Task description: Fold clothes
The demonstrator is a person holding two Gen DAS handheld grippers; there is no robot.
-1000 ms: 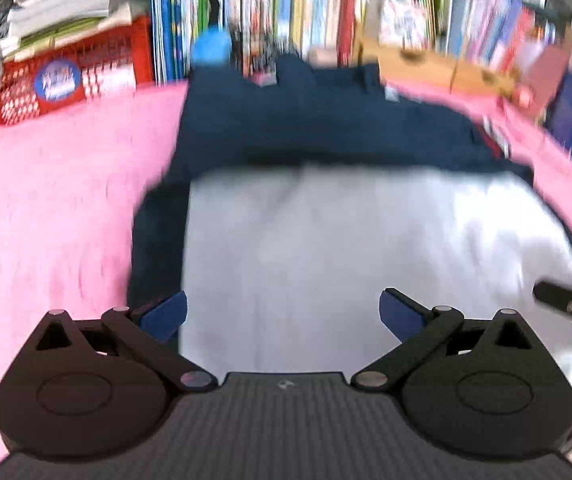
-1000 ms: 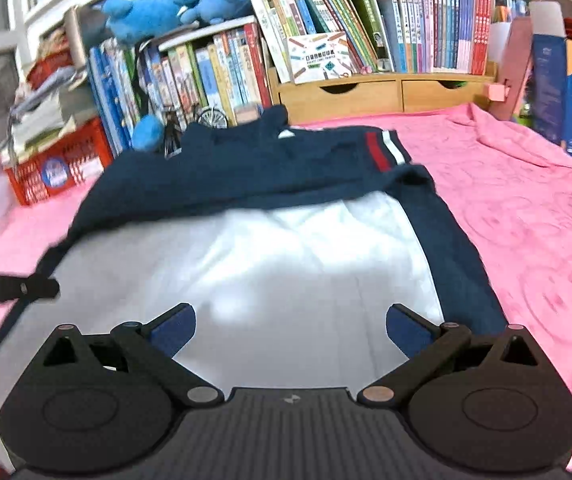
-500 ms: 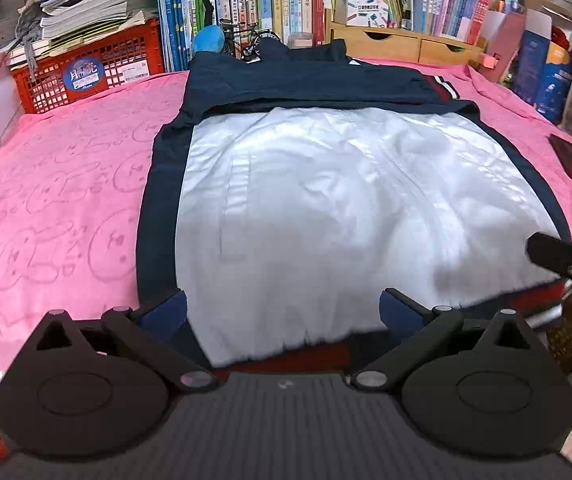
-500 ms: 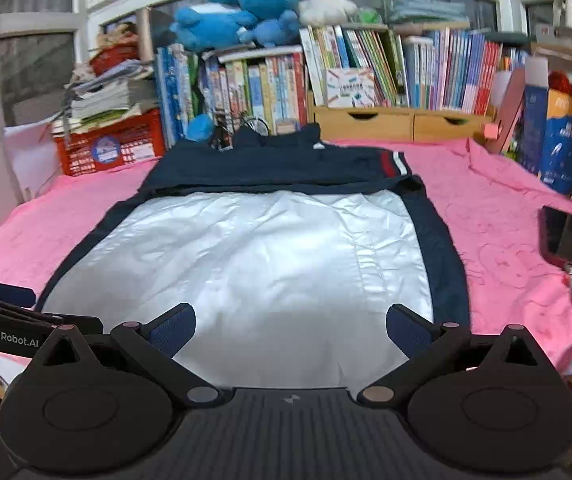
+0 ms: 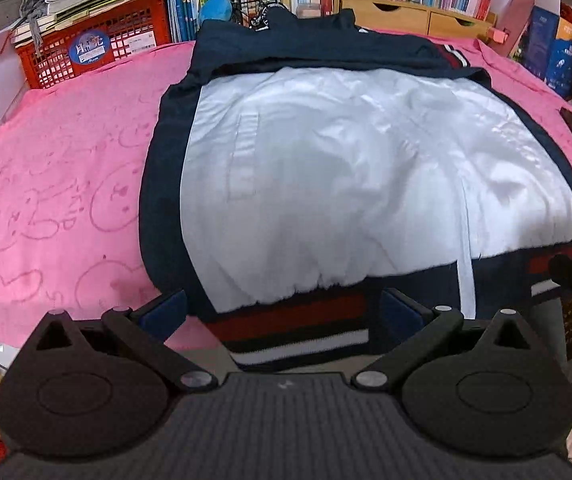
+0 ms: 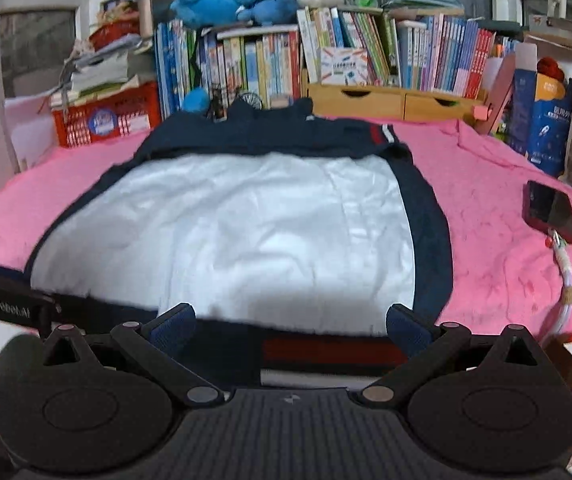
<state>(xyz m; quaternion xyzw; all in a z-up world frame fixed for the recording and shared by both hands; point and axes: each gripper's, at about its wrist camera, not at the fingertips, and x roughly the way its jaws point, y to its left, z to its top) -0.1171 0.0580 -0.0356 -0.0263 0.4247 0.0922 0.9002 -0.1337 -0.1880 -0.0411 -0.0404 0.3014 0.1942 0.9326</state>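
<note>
Navy jacket with white lining [image 5: 350, 184] spread flat, lining up, on pink patterned cloth [image 5: 58, 184] over tabletop; striped red-white-navy hem [image 5: 294, 332] hanging over near edge, partly hidden behind tool bodies. Far collar end bunched, hard to make out. Left tool [image 5: 282, 312] wide apart, empty, just short of hem. Right tool [image 6: 290, 328] likewise spread, gripping nothing. Dark phone [image 6: 550, 210] on cloth at right; bookshelf [image 6: 326, 60] behind.

Your left gripper [image 5: 282, 314] and right gripper [image 6: 288, 326] are matte black, ribbed-bodied, with silver pivot screws, round embossed discs and blue finger pads [image 6: 172, 326].
</note>
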